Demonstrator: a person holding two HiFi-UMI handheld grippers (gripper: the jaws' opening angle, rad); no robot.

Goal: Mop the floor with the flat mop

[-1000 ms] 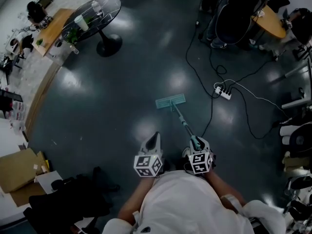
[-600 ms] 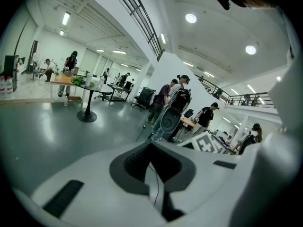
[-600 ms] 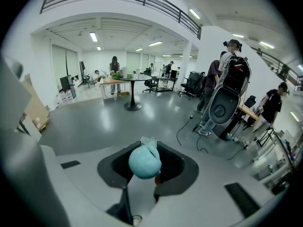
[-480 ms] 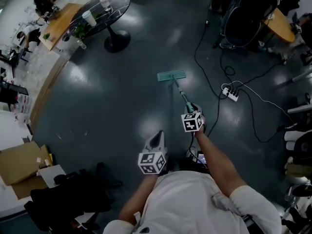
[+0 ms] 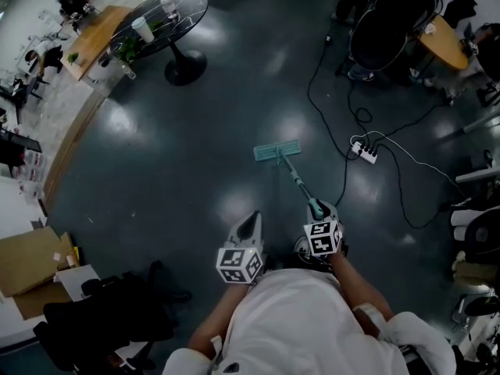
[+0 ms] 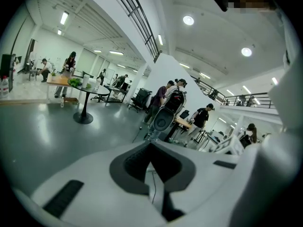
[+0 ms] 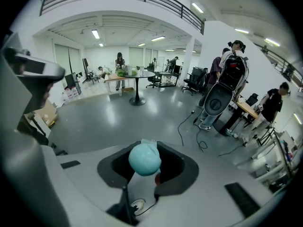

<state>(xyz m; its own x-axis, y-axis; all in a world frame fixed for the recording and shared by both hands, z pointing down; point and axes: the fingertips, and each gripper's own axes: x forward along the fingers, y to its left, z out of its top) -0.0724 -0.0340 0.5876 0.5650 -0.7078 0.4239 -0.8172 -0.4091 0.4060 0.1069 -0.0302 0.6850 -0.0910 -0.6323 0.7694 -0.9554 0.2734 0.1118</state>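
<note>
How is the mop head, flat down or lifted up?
Flat down, it seems: the teal mop head lies on the dark floor, its handle slanting up to the right gripper.

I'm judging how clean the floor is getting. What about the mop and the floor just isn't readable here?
Flat mop pad: head view, underside faces the floor, and it is small.
Wet or dry streaks: head view, lamp glare on the floor masks them.
Handle shaft: right gripper view, the teal end cap sits in front of it.
Left gripper view: the left gripper's own body blocks the mop.
</note>
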